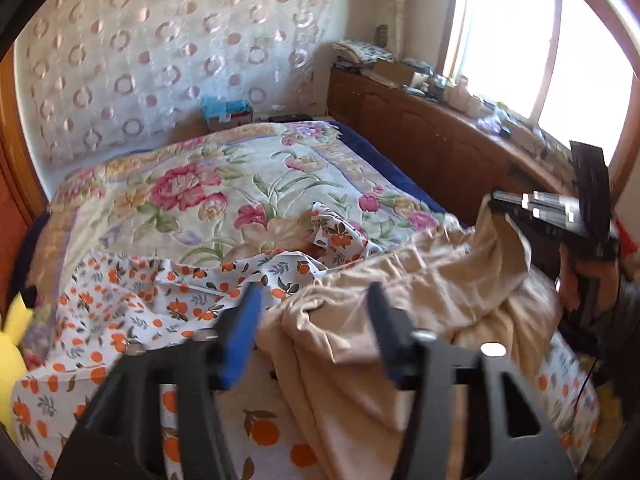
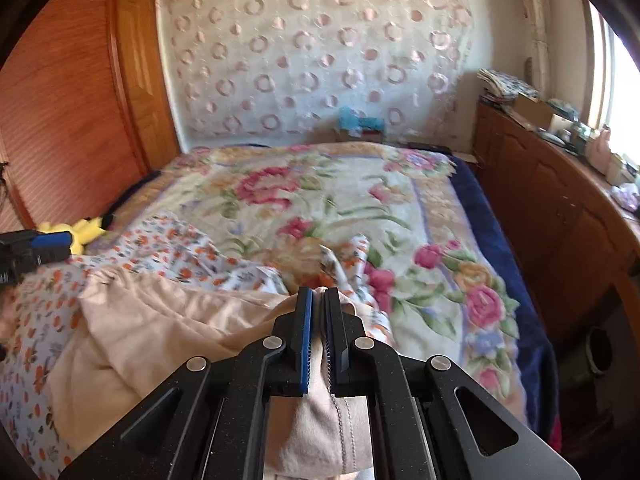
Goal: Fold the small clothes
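Note:
A beige garment (image 1: 400, 280) lies crumpled on the bed over an orange-print white cloth (image 1: 132, 304). My left gripper (image 1: 314, 312) stands open above the garment's near fold, and its blue pads (image 1: 242, 324) do not press on it. In the left wrist view my right gripper (image 1: 495, 199) lifts the garment's far right corner off the bed. The right wrist view shows that gripper (image 2: 319, 296) shut on the beige garment (image 2: 160, 312), with cloth bunched between the pads and hanging back under the jaws. The left gripper (image 2: 66, 246) shows at the left edge there, over the orange-print cloth (image 2: 168, 244).
A floral blanket (image 1: 224, 184) covers the bed behind the clothes. A yellow plush toy (image 2: 84, 230) lies at the bed's left side by the wooden headboard (image 2: 60, 100). A cluttered wooden cabinet (image 1: 420, 136) runs along the right under the window. A box (image 1: 226, 110) stands by the far wall.

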`<state>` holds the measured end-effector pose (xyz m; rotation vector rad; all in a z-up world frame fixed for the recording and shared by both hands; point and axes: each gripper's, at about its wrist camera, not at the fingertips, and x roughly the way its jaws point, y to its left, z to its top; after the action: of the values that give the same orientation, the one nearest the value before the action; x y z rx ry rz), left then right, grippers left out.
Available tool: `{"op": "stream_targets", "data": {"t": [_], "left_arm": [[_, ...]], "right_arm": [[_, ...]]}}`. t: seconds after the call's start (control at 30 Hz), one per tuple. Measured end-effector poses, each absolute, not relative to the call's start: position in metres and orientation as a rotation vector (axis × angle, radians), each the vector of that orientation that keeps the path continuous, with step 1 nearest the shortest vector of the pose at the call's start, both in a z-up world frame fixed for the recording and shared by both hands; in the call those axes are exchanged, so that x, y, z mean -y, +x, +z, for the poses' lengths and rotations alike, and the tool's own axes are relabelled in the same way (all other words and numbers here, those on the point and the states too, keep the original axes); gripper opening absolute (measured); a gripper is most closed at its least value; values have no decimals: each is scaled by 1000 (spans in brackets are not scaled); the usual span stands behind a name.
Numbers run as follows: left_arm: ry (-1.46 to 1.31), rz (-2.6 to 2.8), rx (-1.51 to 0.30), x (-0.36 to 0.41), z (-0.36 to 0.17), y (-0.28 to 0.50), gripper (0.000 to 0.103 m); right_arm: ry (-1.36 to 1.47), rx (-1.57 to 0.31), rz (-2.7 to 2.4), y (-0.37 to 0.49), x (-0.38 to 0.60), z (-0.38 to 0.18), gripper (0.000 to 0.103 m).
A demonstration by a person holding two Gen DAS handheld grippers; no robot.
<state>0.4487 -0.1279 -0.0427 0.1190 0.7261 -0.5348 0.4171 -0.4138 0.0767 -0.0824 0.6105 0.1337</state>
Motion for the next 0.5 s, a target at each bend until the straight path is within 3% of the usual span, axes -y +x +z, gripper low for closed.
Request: {"op": "stream_targets", "data": {"t": [0.1,0.17,0.27,0.5], "left_arm": [[165,-555,-754,136,-53,436,69],[178,-580,-785,143,-62,432,69],[213,-592,-824,154,-77,432,69],[281,-540,-874,167,-100,457,69]], "right_arm": [[-121,-627,183,405,428,74,23],[-151,-632,186,395,437,73,45],[-173,-678,256,392,443,71,50],[-433,-815,280,398,417,34,50]]}}
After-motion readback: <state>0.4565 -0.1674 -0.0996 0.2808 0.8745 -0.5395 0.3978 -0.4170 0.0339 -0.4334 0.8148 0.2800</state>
